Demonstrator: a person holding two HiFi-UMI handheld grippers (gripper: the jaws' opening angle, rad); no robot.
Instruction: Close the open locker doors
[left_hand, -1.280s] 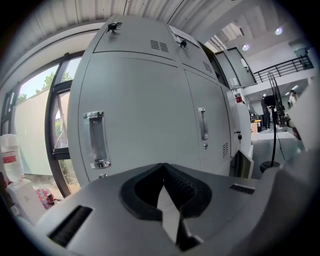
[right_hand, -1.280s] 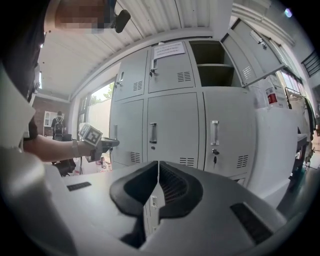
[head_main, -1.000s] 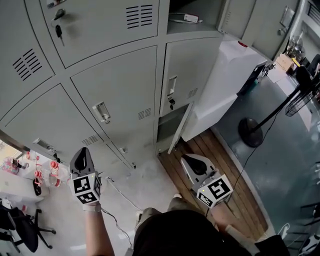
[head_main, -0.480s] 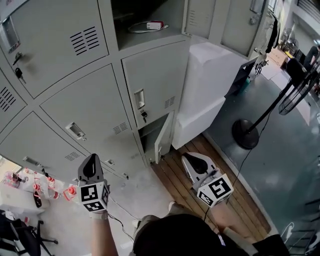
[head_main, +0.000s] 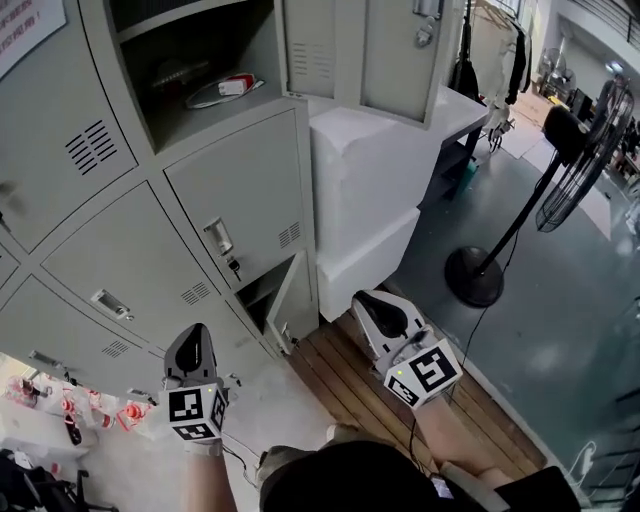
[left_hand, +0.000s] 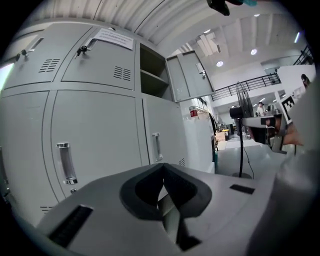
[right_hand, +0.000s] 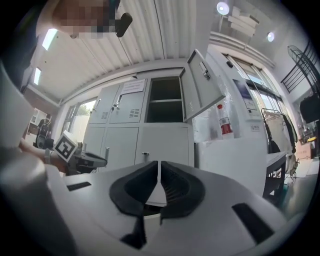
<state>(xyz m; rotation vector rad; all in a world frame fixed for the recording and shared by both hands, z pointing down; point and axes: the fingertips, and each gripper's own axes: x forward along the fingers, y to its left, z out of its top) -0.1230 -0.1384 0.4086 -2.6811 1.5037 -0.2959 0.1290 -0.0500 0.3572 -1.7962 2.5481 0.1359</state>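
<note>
Grey lockers (head_main: 130, 250) fill the left of the head view. The upper door (head_main: 360, 50) stands wide open, and its compartment holds a coiled cable with a small white and red box (head_main: 225, 88). That open door also shows in the right gripper view (right_hand: 202, 85) and the left gripper view (left_hand: 187, 77). A small bottom door (head_main: 292, 300) hangs ajar. My left gripper (head_main: 190, 345) is shut and empty, low in front of the closed lockers. My right gripper (head_main: 372, 305) is shut and empty, just right of the ajar bottom door.
A tall white block (head_main: 370, 190) stands against the lockers' right side. A standing fan (head_main: 580, 130) with a round base (head_main: 472, 275) is further right. Wooden slats (head_main: 340, 380) lie under my right gripper. Small bottles (head_main: 125, 412) sit at the bottom left.
The head view has swung up and to the right, so the lockers slid left and the open upper compartment came fully into sight. Both grippers stay shut, low in the view.
</note>
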